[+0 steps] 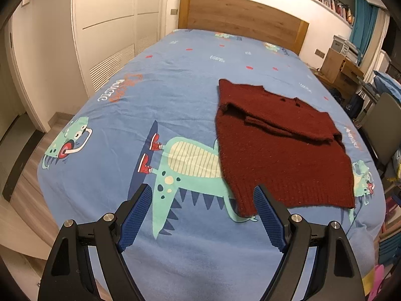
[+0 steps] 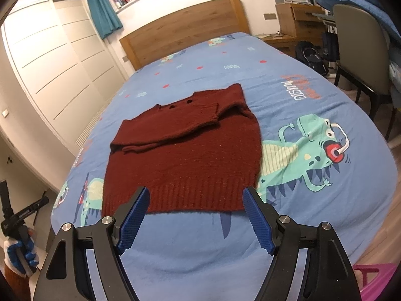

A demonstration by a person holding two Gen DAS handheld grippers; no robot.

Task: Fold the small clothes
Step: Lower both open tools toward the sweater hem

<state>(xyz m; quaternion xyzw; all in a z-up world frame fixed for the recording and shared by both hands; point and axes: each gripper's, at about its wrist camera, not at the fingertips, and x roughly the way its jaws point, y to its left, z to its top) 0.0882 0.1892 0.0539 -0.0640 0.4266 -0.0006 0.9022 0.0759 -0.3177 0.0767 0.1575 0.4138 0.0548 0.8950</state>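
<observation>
A dark red knit sweater lies flat on the blue dinosaur-print bed cover, its ribbed hem toward me and both sleeves folded across the chest. My left gripper is open and empty, hovering near the hem's left corner, and its right finger overlaps that corner in view. In the right wrist view the sweater fills the middle. My right gripper stands open over the hem's middle, with nothing pressed between its pads.
A wooden headboard closes the far end of the bed. White wardrobe doors line the left side. A grey chair and wooden desk stand right of the bed. A gloved hand holding a black tool shows at the lower left.
</observation>
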